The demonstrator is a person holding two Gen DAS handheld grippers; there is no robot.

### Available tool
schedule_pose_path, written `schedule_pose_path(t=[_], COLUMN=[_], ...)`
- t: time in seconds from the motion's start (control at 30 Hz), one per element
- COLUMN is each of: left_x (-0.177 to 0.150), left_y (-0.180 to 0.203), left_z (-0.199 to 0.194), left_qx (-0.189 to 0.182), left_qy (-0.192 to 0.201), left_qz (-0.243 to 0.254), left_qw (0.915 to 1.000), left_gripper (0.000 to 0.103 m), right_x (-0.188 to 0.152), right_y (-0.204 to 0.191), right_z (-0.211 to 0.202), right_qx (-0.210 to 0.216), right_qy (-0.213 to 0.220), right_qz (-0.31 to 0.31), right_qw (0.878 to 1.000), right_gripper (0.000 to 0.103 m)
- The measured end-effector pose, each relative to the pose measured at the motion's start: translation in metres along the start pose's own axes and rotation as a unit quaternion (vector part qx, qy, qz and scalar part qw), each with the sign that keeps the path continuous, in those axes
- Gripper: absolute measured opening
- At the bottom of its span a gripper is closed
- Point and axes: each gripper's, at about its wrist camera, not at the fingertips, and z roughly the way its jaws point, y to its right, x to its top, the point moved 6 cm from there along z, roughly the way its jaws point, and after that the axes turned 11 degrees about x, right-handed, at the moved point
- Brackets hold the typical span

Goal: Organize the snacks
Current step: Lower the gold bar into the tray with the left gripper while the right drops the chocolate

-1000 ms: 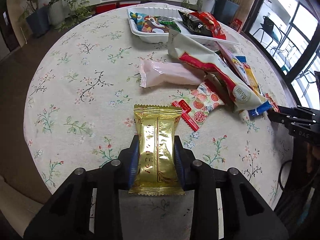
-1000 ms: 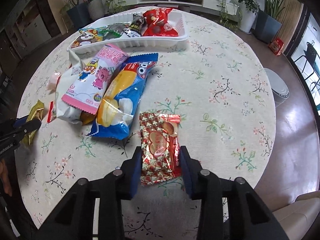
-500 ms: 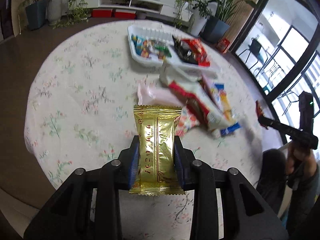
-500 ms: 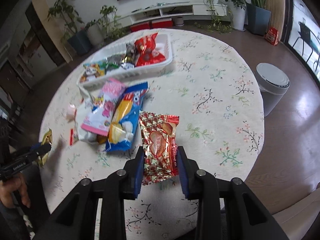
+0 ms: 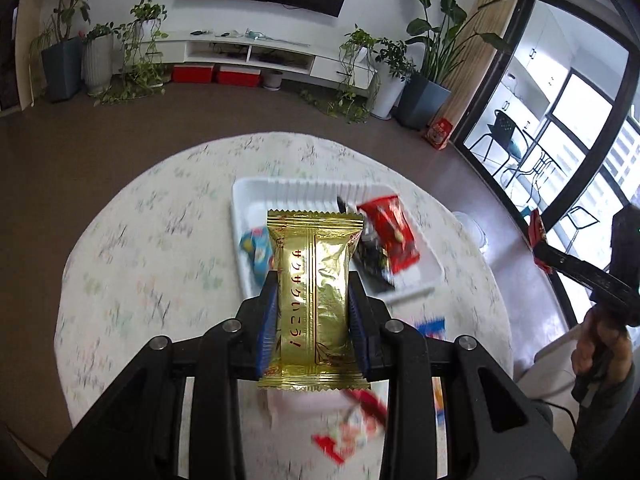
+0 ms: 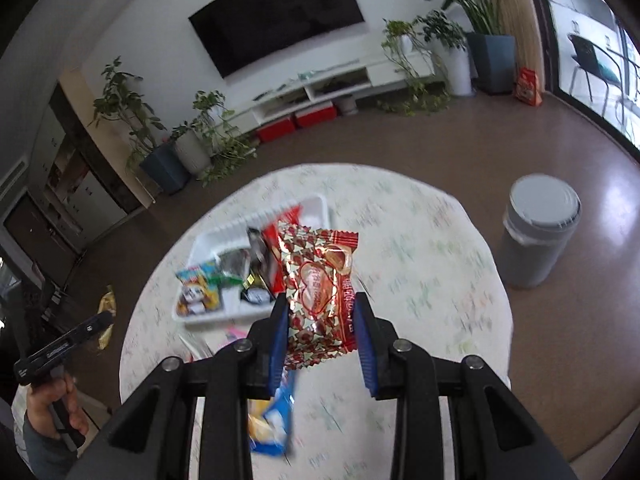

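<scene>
Round tabletop (image 5: 132, 264) w/ lots of bare room on the left + far side. White tray (image 5: 240, 196) holds red, dark & blue packs. Left tongs (image 5: 313, 312) clamp gold snack (image 5: 316, 296), right tongs (image 6: 322, 320) clamp red heart snack (image 6: 320, 280), both above the tabletop.

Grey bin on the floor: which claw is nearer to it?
Right. The right claw, its jaws just closed further on a red packet, is over the table on the bin side; the left claw, with a gold packet, is past the table's far edge.
</scene>
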Motion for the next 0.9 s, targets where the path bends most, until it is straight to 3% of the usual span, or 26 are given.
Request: schedule_pose_path(t=[0.17,0.3,0.43,0.67,0.9], left_x=[0.035,0.039,0.042,0.034,0.026], left_y=[0.027,0.036,0.031,0.022,0.019], left_z=[0.057,0.106,0.139,0.174,0.185], left_qx=[0.005,0.016,0.024,0.033,0.043], left_qy=[-0.017,-0.041,-0.050,-0.062,-0.063], left_qz=[0.026,0.037,0.034,0.035,0.026], left_qw=[0.9995,0.9983,0.9979,0.9969,0.9968], left_gripper=[0.029,0.029,0.029,0.029,0.030], right_x=[0.027,0.023,0.015,-0.002,-0.012], right_y=[-0.040,-0.058,-0.063,-0.060,-0.061], right_z=[0.069,0.139,0.183,0.218,0.241], right_qx=[0.022,0.029,0.020,0.011,-0.003], right_qy=[-0.031,-0.083,-0.111,-0.140,-0.162], right_qz=[-0.042,-0.053,-0.069,-0.079,-0.088], right_qw=[0.998,0.995,0.991,0.987,0.983], right_gripper=[0.033,0.033,0.033,0.033,0.034])
